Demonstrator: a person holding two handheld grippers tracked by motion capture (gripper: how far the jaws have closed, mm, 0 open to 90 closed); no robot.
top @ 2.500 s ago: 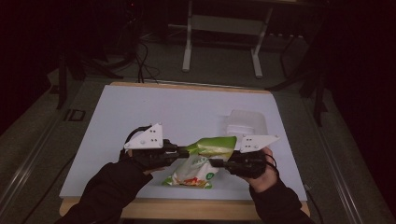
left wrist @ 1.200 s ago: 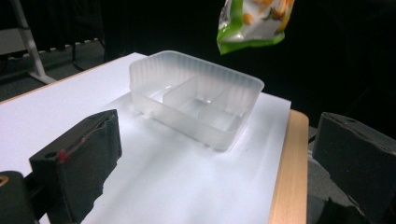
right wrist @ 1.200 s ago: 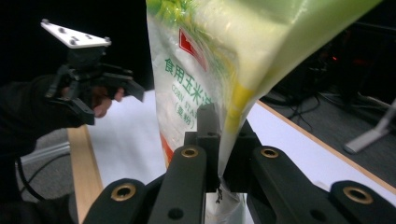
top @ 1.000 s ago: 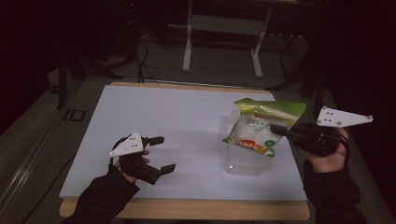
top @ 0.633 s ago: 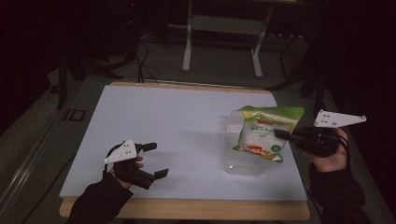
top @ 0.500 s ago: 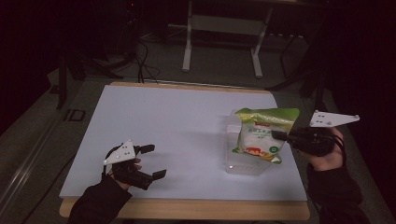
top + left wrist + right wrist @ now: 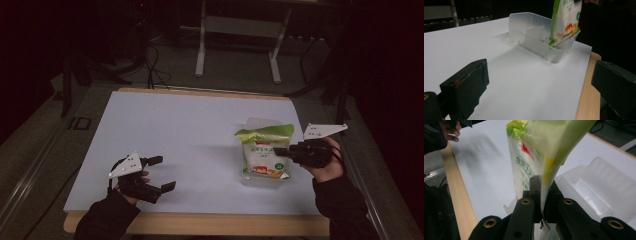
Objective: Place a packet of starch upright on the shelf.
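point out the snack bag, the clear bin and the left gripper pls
snack bag (image 7: 263,152): high view, on the white front panel below the green top.
clear bin (image 7: 530,26): left gripper view, on the translucent far wall.
left gripper (image 7: 161,173): high view, midway between its open jaw tips.

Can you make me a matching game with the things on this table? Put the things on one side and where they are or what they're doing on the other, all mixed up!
Things:
1. snack bag
2. clear plastic bin
3. left gripper
4. right gripper

States:
A. jaws wide open, nothing between them
B. sits on the white table cover, near its right edge in the high view
C. green and white, its bottom end down inside the bin
D. jaws pinched shut on the bag's edge

Pairs: 1-C, 2-B, 3-A, 4-D
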